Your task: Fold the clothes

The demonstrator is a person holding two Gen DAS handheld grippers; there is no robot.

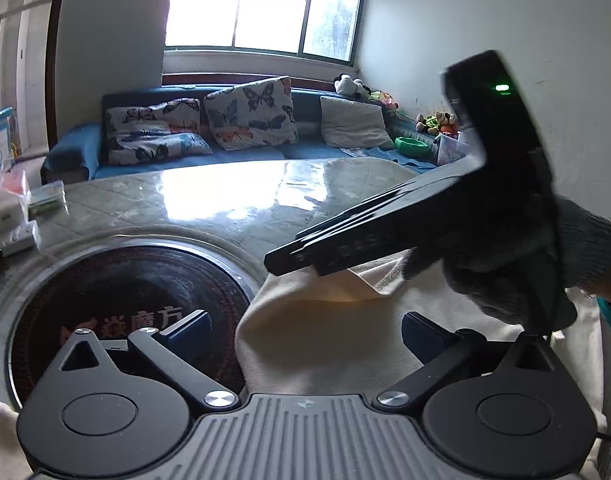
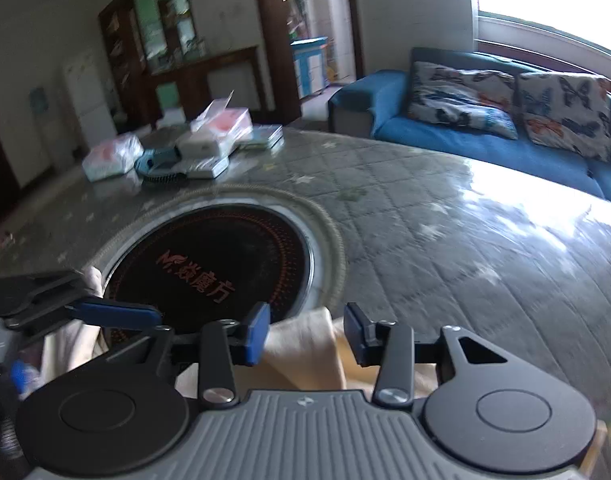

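Observation:
A cream garment (image 1: 325, 336) lies on the table's near edge, partly over the round black cooktop (image 1: 117, 304). My left gripper (image 1: 305, 334) is open, its fingers spread wide above the cloth. My right gripper shows in the left wrist view (image 1: 289, 258), held by a gloved hand (image 1: 505, 264), its tips over a raised fold of the cloth. In the right wrist view the right gripper (image 2: 307, 332) is open with the cream cloth (image 2: 305, 348) between and below its pads. The left gripper (image 2: 117, 314) shows at the left there.
The table (image 2: 425, 240) has a grey quilted cover under shiny plastic. Packets and boxes (image 2: 193, 148) are piled at its far left. A blue sofa (image 1: 245, 152) with butterfly cushions stands behind the table under a bright window.

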